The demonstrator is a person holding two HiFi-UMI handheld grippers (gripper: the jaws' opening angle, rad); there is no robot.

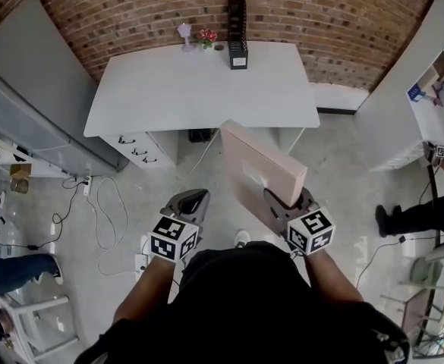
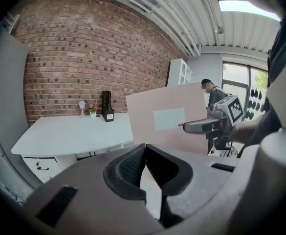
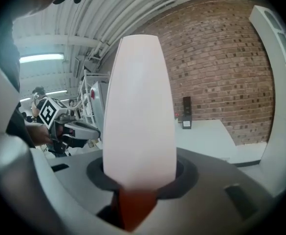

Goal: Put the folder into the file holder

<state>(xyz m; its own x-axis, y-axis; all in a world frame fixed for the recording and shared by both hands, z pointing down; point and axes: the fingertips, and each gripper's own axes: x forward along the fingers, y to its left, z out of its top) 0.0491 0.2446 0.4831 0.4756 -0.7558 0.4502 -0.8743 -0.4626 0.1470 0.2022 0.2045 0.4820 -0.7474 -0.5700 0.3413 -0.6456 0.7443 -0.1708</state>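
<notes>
A thick pale pink folder [image 1: 258, 169] stands on edge in front of me, above the floor, with my right gripper [image 1: 281, 201] shut on its near lower end. In the right gripper view the folder's spine [image 3: 139, 111] fills the space between the jaws. The black file holder [image 1: 237, 33] stands upright at the far edge of the white desk [image 1: 168, 89], against the brick wall, and also shows small as the file holder [image 3: 187, 116]. My left gripper [image 1: 194, 199] hangs to the left of the folder, shut and holding nothing; its fingertips [image 2: 143, 148] meet.
A small flower pot [image 1: 207, 36] and a white ornament [image 1: 185, 32] stand left of the file holder. A drawer unit [image 1: 140, 149] sits under the desk, and cables [image 1: 104, 203] lie on the floor. There is a grey cabinet [image 1: 24, 89] at left, white shelves [image 1: 434, 89] at right, and a person [image 1: 426, 214] at right.
</notes>
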